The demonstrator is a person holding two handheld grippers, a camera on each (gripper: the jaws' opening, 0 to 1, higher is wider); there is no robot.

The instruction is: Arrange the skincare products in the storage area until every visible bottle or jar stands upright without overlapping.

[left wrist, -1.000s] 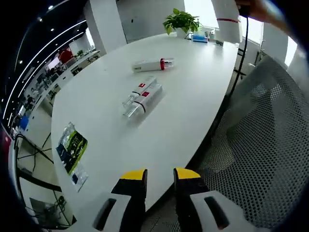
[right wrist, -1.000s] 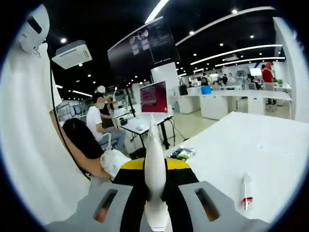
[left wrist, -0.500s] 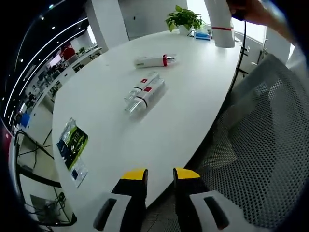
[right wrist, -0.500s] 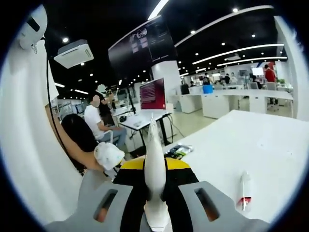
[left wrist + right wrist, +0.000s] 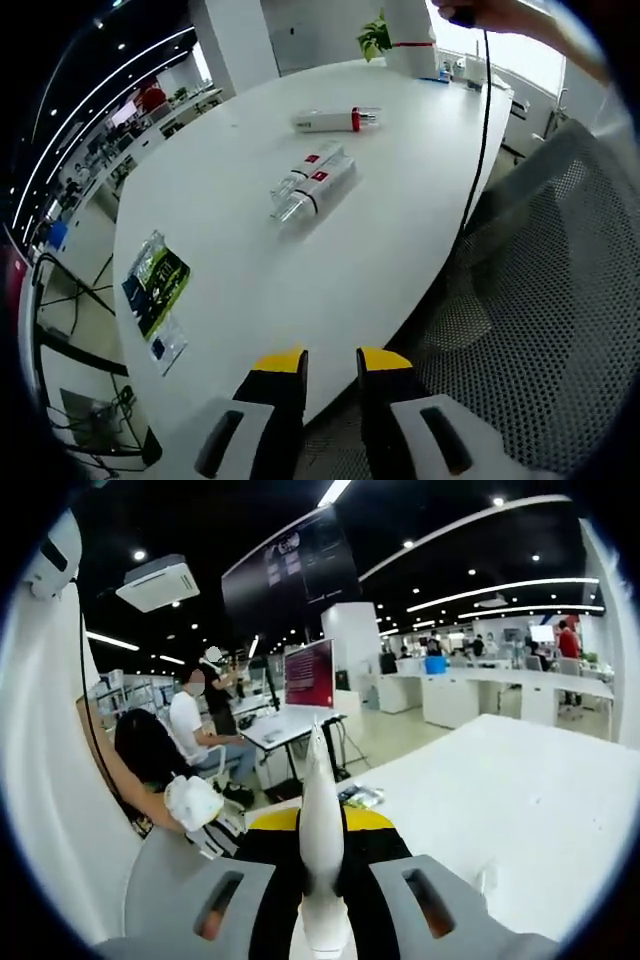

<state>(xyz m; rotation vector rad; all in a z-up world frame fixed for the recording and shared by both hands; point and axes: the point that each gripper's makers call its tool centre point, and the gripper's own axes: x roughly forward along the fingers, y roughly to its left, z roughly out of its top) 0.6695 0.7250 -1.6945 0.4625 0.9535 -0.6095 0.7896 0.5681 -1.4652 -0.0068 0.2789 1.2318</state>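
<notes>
A: What does the left gripper view show?

B: The left gripper (image 5: 325, 362) is over the near edge of the white table (image 5: 230, 270), beside a mesh chair (image 5: 540, 330). Its two yellow-tipped jaws stand slightly apart and there is nothing between them.

A: And where are the skincare products?

B: Three lie flat on the table. Two clear bottles (image 5: 308, 186) with red bands lie side by side, touching each other, around the middle of the table. A white tube with a red band (image 5: 336, 120) lies alone farther away. A green and black packet (image 5: 154, 288) lies near the left edge of the table, well apart from them. A potted plant (image 5: 375, 36) stands at the far end.

A: What about the right gripper?

B: In the right gripper view, the right gripper (image 5: 322, 825) has its jaws closed on a white tube (image 5: 321, 850), which points up with its flat end on top. Behind it I see the table (image 5: 500, 800) and an office with a person sitting at a desk (image 5: 195, 725). In the left gripper view, a hand (image 5: 500, 15) at the top holds a white tube with a red line (image 5: 410, 35) above the far end of the table
</notes>
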